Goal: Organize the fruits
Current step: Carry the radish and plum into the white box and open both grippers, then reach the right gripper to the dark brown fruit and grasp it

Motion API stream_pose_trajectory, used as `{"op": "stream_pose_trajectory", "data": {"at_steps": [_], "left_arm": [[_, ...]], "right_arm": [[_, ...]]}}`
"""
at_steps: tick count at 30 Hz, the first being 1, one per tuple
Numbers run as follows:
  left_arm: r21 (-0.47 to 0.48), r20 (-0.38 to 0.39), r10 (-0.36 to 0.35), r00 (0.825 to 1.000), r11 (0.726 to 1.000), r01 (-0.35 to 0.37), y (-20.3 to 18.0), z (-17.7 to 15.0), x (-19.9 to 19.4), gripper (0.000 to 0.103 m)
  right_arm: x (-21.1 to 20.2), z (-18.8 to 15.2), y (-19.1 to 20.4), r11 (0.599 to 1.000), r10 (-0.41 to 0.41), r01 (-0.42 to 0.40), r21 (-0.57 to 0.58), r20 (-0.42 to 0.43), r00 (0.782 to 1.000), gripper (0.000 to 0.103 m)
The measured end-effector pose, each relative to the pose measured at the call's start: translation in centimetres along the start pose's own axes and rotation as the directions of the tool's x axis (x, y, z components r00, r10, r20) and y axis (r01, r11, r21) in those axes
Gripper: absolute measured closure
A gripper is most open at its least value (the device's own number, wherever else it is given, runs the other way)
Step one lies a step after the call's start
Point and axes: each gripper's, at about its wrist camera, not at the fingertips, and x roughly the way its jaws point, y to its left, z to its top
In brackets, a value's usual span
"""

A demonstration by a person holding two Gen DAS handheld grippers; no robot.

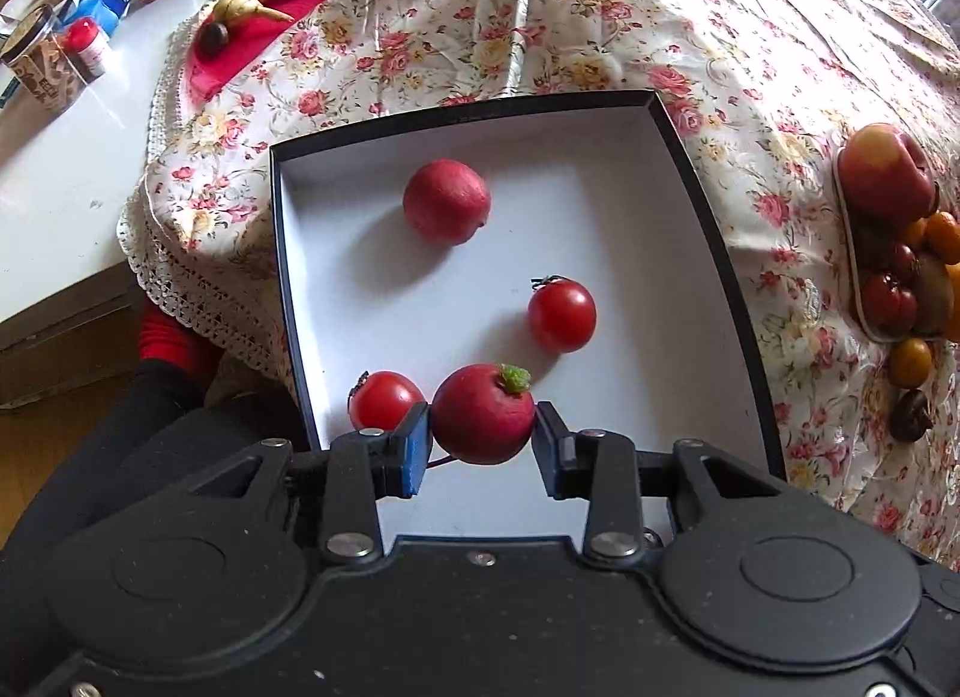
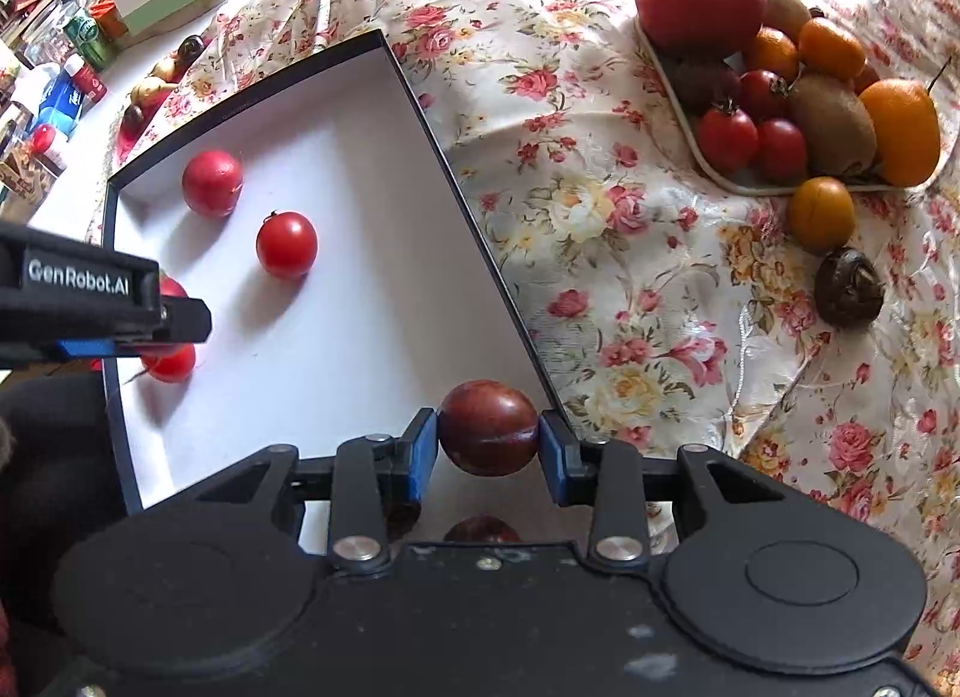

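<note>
The left tongs (image 1: pixel 482 433) hang over the near left corner of the shallow black-walled cardboard box with a white floor (image 1: pixel 690 157), a round matt red radish with a green stub (image 1: pixel 483 415) between the blue pads. The left pad meets its skin; on the right I cannot tell whether the pad touches, so the hold looks loose or just released. The radish sits straight ahead of the tongs, stub up, just beside a glossy cherry tomato (image 1: pixel 384 400), so that side is crowded. A second tomato (image 1: pixel 562 316) and a dull red round fruit (image 1: pixel 447 202) lie farther in, well apart.

The right tongs (image 2: pixel 487 433) are clamped on a smooth dark maroon plum-like fruit (image 2: pixel 487 427), above the box's near right corner, close to its right wall (image 2: pixel 456 181). Lowering it there looks clear of the other fruit.

On the flowered satin cloth over the worktop (image 2: pixel 600 289), a white tray of mixed fruit (image 2: pixel 678 109) waits nearer the right hand.
</note>
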Motion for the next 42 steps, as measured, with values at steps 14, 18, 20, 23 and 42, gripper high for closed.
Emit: {"op": "stream_pose_trajectory", "data": {"at_steps": [14,18,20,23,42], "left_arm": [[0.054,0.04,0.05,0.998,0.997,-0.053,-1.0,-0.6,-0.4,0.057],[0.063,0.073,0.041,0.996,0.997,-0.046,-1.2,-0.7,-1.0,0.057],[0.061,0.077,0.035,0.996,0.997,-0.04,-1.2,-0.7,-1.1,0.057],[0.058,0.069,0.037,0.997,0.997,-0.041,-1.1,-0.7,-1.0,0.057],[0.09,0.072,0.045,0.996,0.995,-0.051,-1.6,-1.2,-0.9,0.057]], "right_arm": [[-1.4,-0.5,0.3,1.0,0.008,-0.007,-0.01,0.057,0.998,0.068],[-1.4,-0.7,0.2,1.0,0.024,-0.024,-0.008,0.055,0.998,0.068],[-1.4,-0.7,0.2,0.999,0.037,-0.037,-0.005,0.052,0.998,0.068],[-1.5,-0.8,0.2,0.999,0.034,-0.034,-0.006,0.057,0.998,0.068],[-2.4,-1.6,-0.6,0.997,0.073,-0.075,0.024,0.089,0.993,0.062]]}}
